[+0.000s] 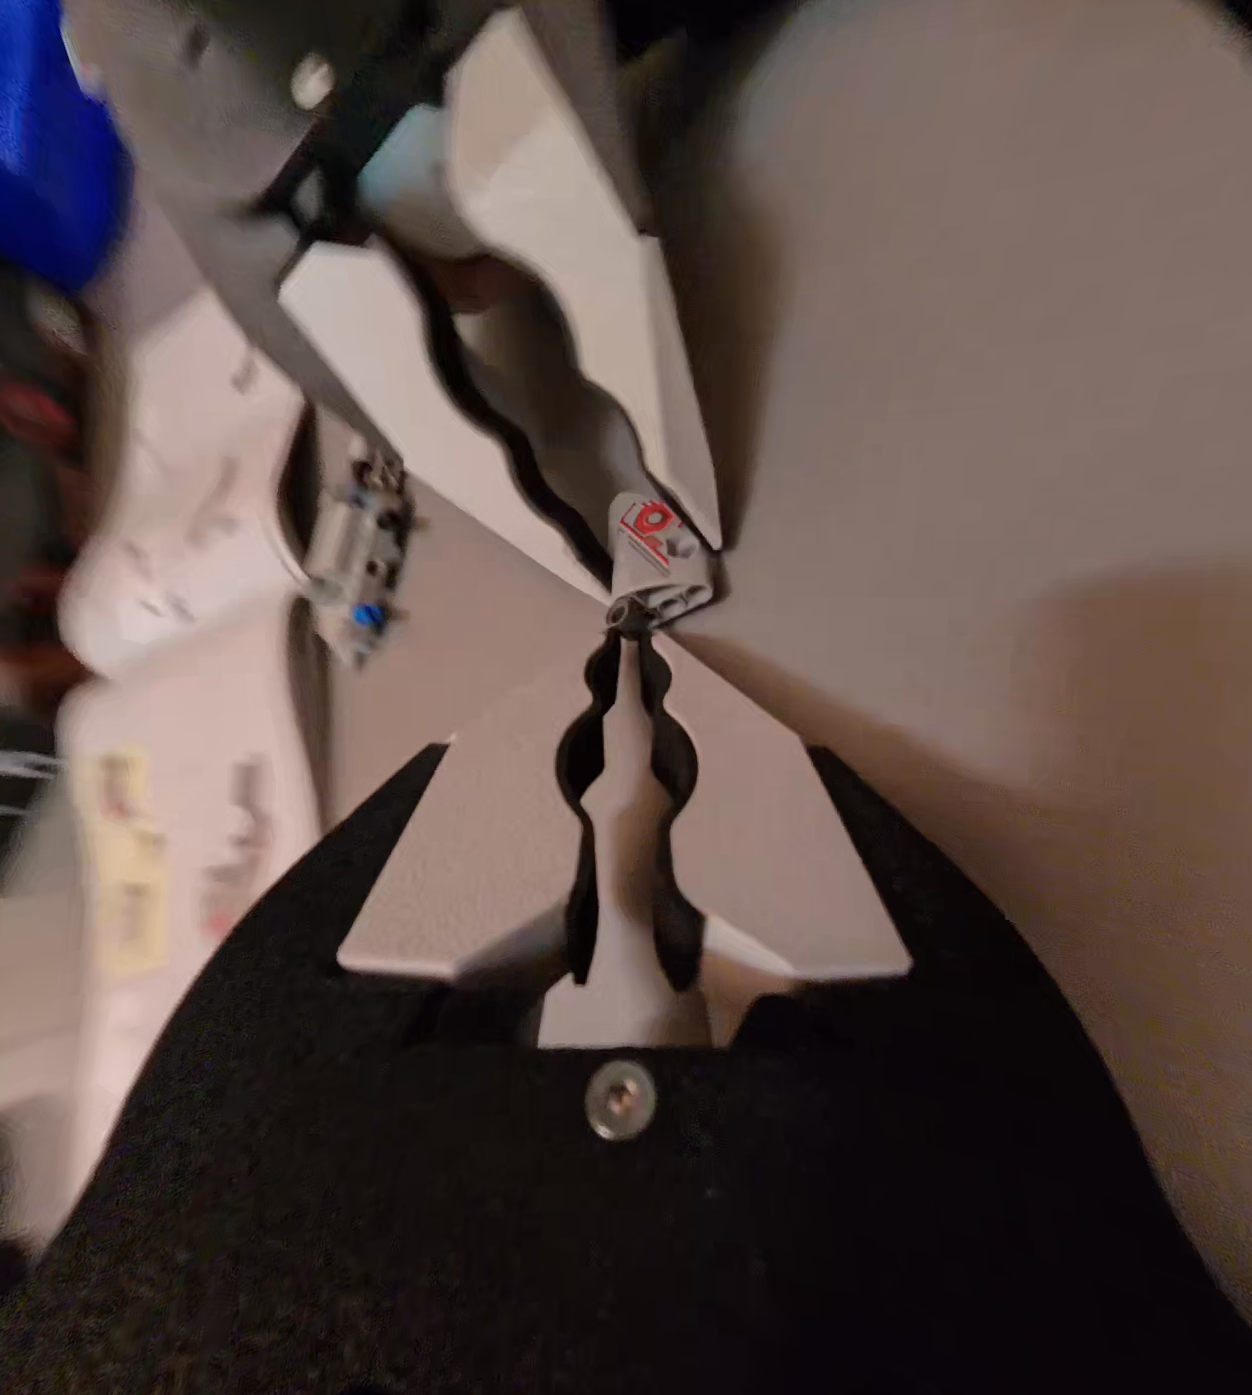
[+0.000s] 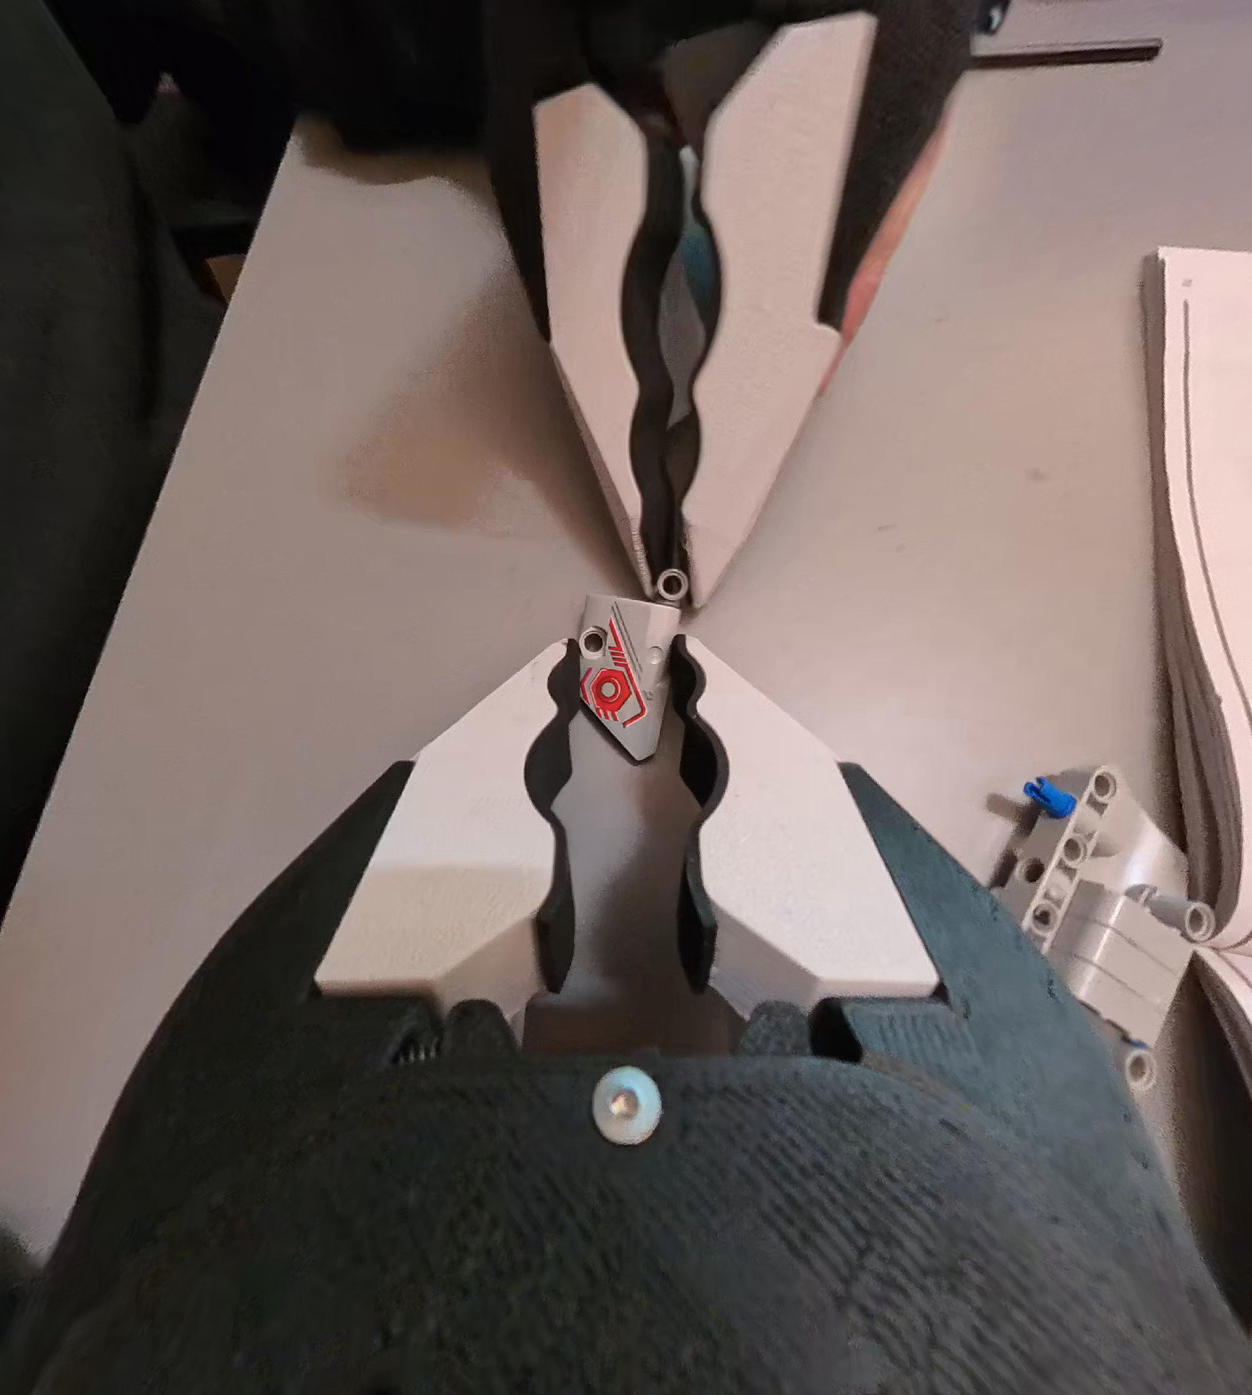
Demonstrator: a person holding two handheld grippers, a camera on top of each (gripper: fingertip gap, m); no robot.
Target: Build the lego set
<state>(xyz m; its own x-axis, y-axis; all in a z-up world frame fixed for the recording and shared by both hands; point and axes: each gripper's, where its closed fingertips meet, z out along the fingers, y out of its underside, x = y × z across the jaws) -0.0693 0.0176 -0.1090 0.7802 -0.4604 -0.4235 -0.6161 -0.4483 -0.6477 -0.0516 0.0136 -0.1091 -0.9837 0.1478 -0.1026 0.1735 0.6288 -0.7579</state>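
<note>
The right gripper (image 2: 626,664) has its fingers closed on a small grey panel (image 2: 624,672) printed with red line markings, gripped at the fingertips above the table (image 2: 305,528). The left gripper (image 2: 672,600) meets it tip to tip, its fingers nearly closed on a small grey pin or connector (image 2: 672,602) whose ring end touches the panel's top edge. Judged risk: the pin is held only at the extreme tips, so any angular misalignment with the panel hole during pressing may pivot it out of the grip, or twist the panel between the right pads. A partly built grey assembly (image 2: 1091,898) with a blue pin lies near an open instruction booklet (image 2: 1226,528) to the right. No brand or legible writing is visible; the panel carries graphics only.
</note>
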